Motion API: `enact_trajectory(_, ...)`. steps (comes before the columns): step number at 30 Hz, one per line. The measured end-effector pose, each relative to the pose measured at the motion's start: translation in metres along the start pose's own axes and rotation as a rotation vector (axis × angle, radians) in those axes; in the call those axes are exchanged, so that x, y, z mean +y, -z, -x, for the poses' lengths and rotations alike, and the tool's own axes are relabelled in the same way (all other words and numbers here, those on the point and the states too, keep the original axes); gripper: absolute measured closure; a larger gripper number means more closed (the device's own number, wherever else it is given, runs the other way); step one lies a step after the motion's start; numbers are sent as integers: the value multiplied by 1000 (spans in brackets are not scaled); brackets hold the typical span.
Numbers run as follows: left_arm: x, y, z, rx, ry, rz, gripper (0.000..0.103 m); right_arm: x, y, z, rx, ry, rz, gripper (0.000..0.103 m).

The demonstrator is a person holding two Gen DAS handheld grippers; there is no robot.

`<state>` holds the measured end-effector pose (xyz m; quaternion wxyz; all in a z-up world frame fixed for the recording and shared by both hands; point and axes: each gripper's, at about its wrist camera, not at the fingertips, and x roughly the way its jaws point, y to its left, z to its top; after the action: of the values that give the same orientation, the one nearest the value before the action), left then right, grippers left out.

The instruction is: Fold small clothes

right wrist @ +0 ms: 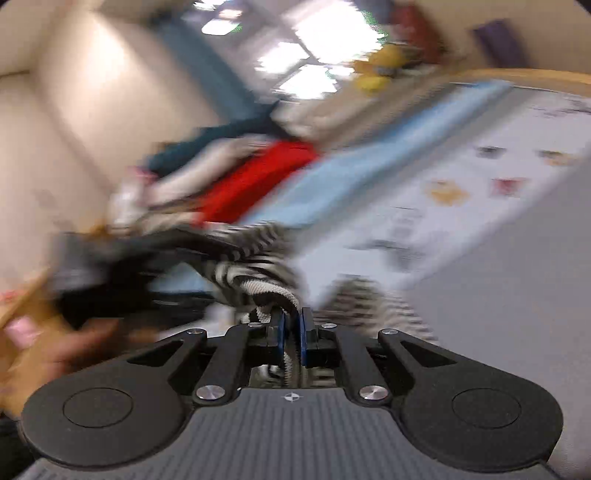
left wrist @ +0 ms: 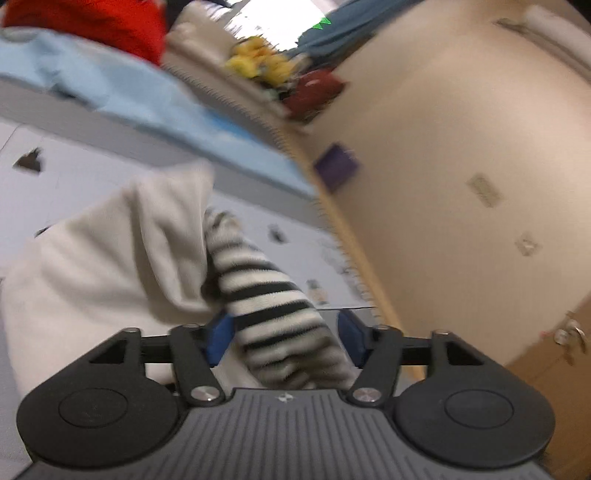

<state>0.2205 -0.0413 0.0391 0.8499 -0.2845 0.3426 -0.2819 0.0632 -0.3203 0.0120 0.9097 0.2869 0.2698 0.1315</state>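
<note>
A black-and-white striped garment (left wrist: 277, 314) runs up between the blue pads (left wrist: 219, 339) of my left gripper (left wrist: 284, 326). The jaws stand wide and neither pad presses on the cloth. A cream cloth (left wrist: 110, 258) bunches to the left of the striped garment. In the right wrist view my right gripper (right wrist: 293, 323) is shut on a ribbed edge of the striped garment (right wrist: 255, 273), which hangs bunched in front of it. The blurred black body of the left gripper (right wrist: 110, 269) reaches into the same garment from the left, with a hand (right wrist: 74, 350) below it.
A light blue cloth (left wrist: 129, 96) and a red cloth (left wrist: 92, 26) lie beyond on a bed with a white printed sheet (right wrist: 480, 192). Yellow toys (left wrist: 255, 59) sit by the wooden edge (left wrist: 351, 236). A beige wall (left wrist: 461, 147) stands at the right. Both views are blurred.
</note>
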Motion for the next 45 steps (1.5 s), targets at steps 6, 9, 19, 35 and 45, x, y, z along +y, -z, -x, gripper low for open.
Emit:
enact_trajectory(6,34,-3,17,14,-94,78,36,-43,12,-38,192,386,-104,91)
enact_trajectory(9,48,-6,24,42,-160,52,36,-41,6,-36,146,451,-104,88)
enact_trajectory(19,61,14,22,204,-324,-121,35,-28,-24,-84,245,273,241,59)
enact_trajectory(35,105,44,-2,425,-440,127,30,-54,-13,-89,433,192,176,101)
enact_trajectory(45,136,47,-5,296,-389,360,21,-90,-10,-73,535,296,82,100)
